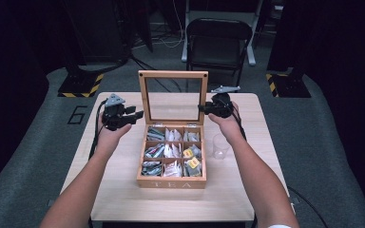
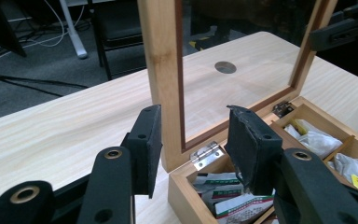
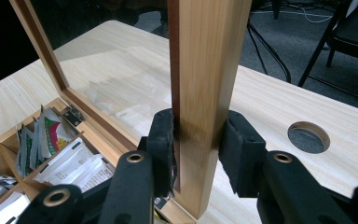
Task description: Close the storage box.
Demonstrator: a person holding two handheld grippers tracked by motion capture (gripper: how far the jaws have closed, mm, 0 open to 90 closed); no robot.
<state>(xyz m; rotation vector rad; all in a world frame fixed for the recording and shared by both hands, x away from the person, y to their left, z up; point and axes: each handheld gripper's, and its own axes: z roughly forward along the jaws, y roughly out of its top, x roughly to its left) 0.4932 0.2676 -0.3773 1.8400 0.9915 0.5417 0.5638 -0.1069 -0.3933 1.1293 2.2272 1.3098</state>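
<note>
A wooden tea box [image 1: 171, 183] sits mid-table with its glass-paned lid [image 1: 173, 75] standing upright. Its compartments hold several tea bags [image 1: 171, 151]. My left gripper [image 1: 138, 115] is at the lid's left side. In the left gripper view its jaws [image 2: 193, 126] straddle the lid's left frame post [image 2: 165, 84] with a gap on the right side, so it is open. My right gripper [image 1: 203, 108] is at the lid's right side. In the right gripper view it [image 3: 200, 126] is shut on the lid's right frame post [image 3: 207, 70], both pads against the wood.
A clear plastic cup [image 1: 220, 145] stands on the table just right of the box. A round hole [image 3: 308, 136] is cut in the tabletop behind the lid. A black folding chair [image 1: 217, 38] stands beyond the table's far edge.
</note>
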